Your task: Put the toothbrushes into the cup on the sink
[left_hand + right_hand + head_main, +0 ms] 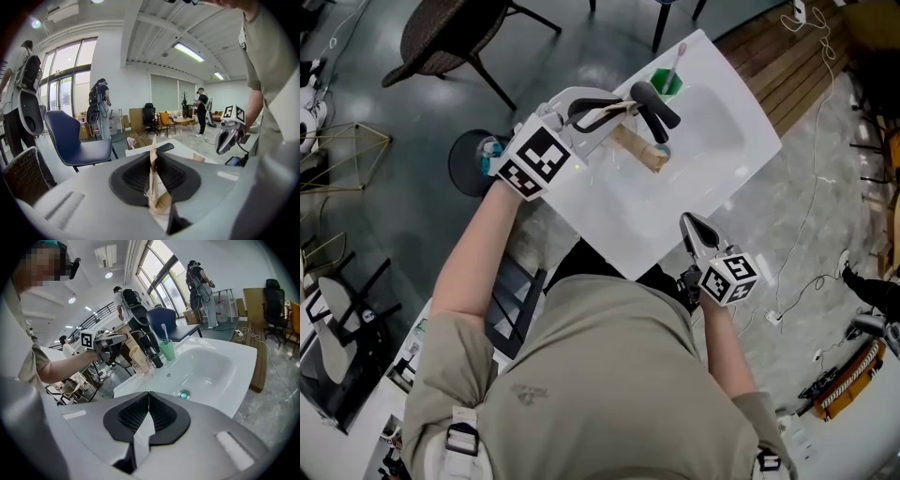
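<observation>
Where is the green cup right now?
In the head view the green cup stands on the sink's far rim beside the black faucet, just past the left claw, with a pink toothbrush in it.

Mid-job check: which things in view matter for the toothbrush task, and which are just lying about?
Job: green cup on the sink; pink toothbrush standing in it; cardboard packet clamped in the left gripper.
Lying about: black faucet; wicker chair; wooden decking; blue chair.
</observation>
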